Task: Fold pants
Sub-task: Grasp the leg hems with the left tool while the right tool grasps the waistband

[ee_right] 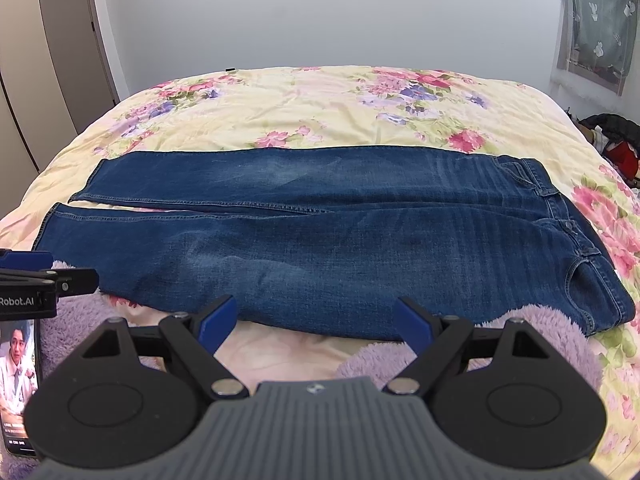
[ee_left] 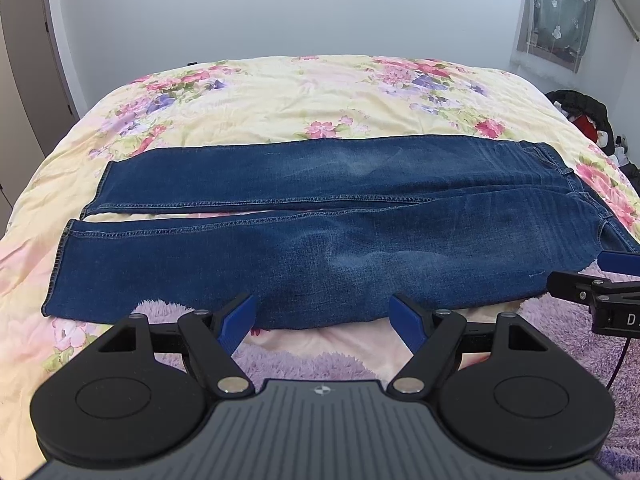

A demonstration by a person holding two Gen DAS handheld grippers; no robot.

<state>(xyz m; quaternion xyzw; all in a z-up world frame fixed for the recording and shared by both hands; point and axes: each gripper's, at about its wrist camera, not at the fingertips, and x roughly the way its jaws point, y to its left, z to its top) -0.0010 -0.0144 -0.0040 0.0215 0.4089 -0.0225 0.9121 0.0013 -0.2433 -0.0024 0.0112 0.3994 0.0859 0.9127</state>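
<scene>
Blue denim pants [ee_left: 320, 216] lie flat across the bed, legs side by side, hems at the left and waistband at the right. In the right wrist view the same pants [ee_right: 320, 240] show the waist button at the right. My left gripper [ee_left: 322, 314] stands open just short of the near leg's edge, around its middle, holding nothing. My right gripper [ee_right: 316, 318] is open too, close to the near edge nearer the thigh, with nothing between its fingers. Each gripper shows at the other view's side edge: the right one [ee_left: 600, 276] and the left one [ee_right: 44, 276].
A floral yellow bedspread [ee_left: 304, 100] covers the bed, with a fuzzy purple blanket [ee_right: 540, 344] at the near edge. A phone [ee_right: 18, 384] with a lit screen lies at the lower left. Dark clothes [ee_left: 584, 116] pile beside the bed at right. Wardrobe doors [ee_right: 68, 40] stand left.
</scene>
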